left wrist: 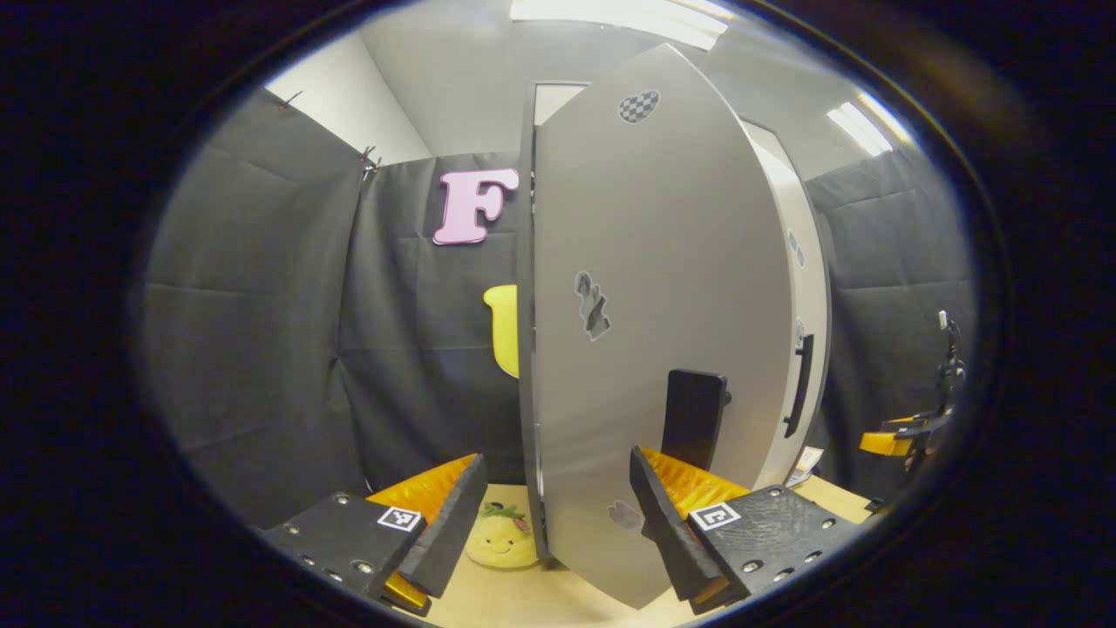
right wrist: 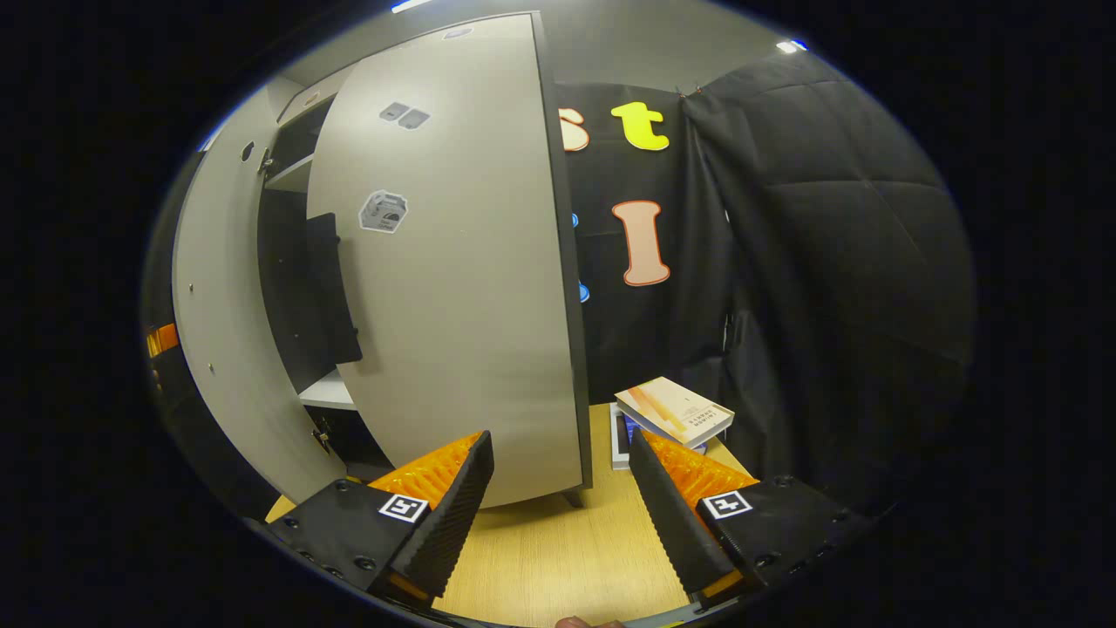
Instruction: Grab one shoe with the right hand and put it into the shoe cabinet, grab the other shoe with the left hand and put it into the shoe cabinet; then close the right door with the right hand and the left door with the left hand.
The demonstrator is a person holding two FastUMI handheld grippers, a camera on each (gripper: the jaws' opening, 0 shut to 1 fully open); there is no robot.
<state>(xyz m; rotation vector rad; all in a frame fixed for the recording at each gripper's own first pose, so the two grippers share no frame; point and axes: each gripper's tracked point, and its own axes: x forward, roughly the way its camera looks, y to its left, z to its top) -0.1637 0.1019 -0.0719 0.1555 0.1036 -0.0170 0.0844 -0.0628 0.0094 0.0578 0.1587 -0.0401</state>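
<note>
In the left gripper view, the left gripper (left wrist: 555,510) is seen with its fingers spread apart and nothing held between them. Between the fingertips, a small yellow plush toy with a smiling face (left wrist: 500,538) lies on the pale wooden table (left wrist: 540,602), just beside the foot of the tall grey shoe cabinet's left door (left wrist: 654,331). This door stands ajar, its edge turned toward the camera, with a black block-shaped handle (left wrist: 693,419) on its face. Beyond it, a pale cabinet panel with a slim black bar handle (left wrist: 799,385) is visible, probably the other door, though the distortion leaves this uncertain. At the far right edge, the other gripper (left wrist: 907,433) is seen, well apart.

In the right gripper view, the right gripper (right wrist: 558,506) is likewise spread open and empty above the table. The right door (right wrist: 453,288) stands partly open, and the dark cabinet interior with a white shelf (right wrist: 330,392) is shown behind it. Whether shoes lie inside cannot be told. To the right, a stack of books (right wrist: 673,412) rests on the table.
</note>
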